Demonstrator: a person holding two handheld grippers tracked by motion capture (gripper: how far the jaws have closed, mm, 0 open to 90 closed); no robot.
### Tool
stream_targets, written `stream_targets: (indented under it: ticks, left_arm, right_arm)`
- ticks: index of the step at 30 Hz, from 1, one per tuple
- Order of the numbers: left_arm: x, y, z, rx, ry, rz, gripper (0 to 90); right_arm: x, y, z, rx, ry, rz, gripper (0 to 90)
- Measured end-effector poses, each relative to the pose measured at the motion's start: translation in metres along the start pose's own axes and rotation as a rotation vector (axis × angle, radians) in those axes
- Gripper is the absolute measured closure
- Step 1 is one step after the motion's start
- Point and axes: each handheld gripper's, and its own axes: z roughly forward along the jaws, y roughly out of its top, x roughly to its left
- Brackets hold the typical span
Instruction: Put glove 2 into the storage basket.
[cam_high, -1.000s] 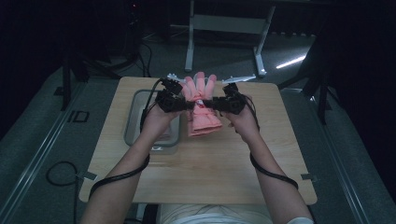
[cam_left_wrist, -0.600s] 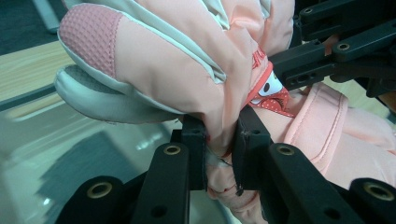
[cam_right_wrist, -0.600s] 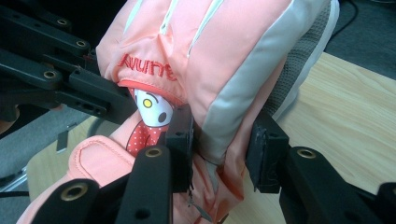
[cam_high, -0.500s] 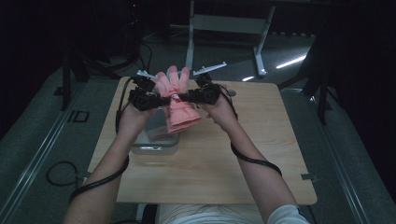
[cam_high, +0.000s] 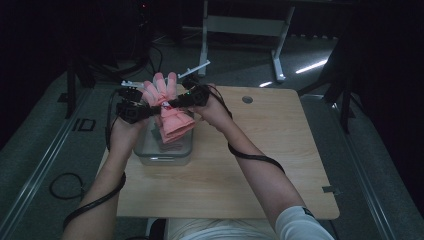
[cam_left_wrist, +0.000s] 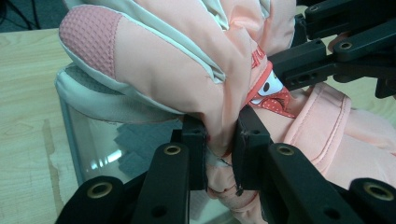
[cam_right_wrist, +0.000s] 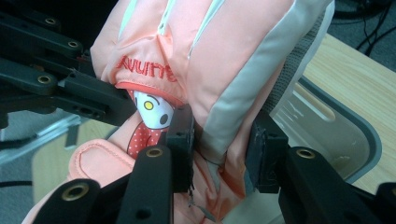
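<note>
Pink glove (cam_high: 172, 116), soft, light, padded, is clamped by left gripper (cam_left_wrist: 219, 154) and right gripper (cam_right_wrist: 219, 156), over the bin (cam_high: 162, 155) at 10 o'clock; cuff hold judged best.

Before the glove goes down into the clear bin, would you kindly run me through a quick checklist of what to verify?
1. Left gripper clamped on the pink glove: ok, its jaws pinch a fold of fabric.
2. Right gripper gripping the glove: ok, fabric is bunched between its pads.
3. Glove lifted off the wooden table: ok, it hangs between the two grippers.
4. Glove positioned over the clear bin: ok, the cuff end hangs above the opening.
5. Room inside the bin: cannot tell; something dark lies at the bottom in the left gripper view.
6. Cables clear of the bin: ok, they trail along the forearms.
</note>
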Motion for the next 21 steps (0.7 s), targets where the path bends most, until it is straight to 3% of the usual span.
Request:
stream_targets:
  ticks: [5,9,10,12,14,15,17,18,21]
  left_arm:
    - [0.014,-0.010,0.019,0.014,-0.018,-0.034,77.0]
    - [0.024,-0.018,0.033,0.048,-0.047,-0.052,77.0]
    - [0.029,-0.026,0.043,0.068,-0.051,-0.055,77.0]
    - [0.033,-0.033,0.051,0.088,-0.064,-0.079,77.0]
    - [0.035,-0.037,0.059,0.111,-0.061,-0.074,76.9]
    - [0.038,-0.040,0.062,0.124,-0.070,-0.094,76.8]
    - [0.040,-0.044,0.068,0.142,-0.064,-0.086,76.8]
    - [0.043,-0.045,0.070,0.144,-0.069,-0.105,76.7]
    - [0.046,-0.046,0.076,0.169,-0.054,-0.110,76.5]
  right_arm:
    - [-0.006,-0.005,0.019,0.039,-0.027,0.015,66.2]
    - [-0.011,-0.012,0.031,0.063,-0.030,0.035,66.3]
    - [-0.012,-0.016,0.036,0.078,-0.030,0.042,66.3]
    - [-0.016,-0.028,0.051,0.116,-0.029,0.065,66.4]
    - [-0.019,-0.035,0.059,0.125,-0.027,0.090,66.3]
    - [-0.020,-0.039,0.062,0.133,-0.023,0.104,66.3]
    - [-0.022,-0.045,0.069,0.155,-0.022,0.122,66.3]
    - [-0.024,-0.048,0.072,0.150,-0.016,0.136,66.3]
    - [-0.027,-0.052,0.079,0.148,-0.010,0.180,66.3]
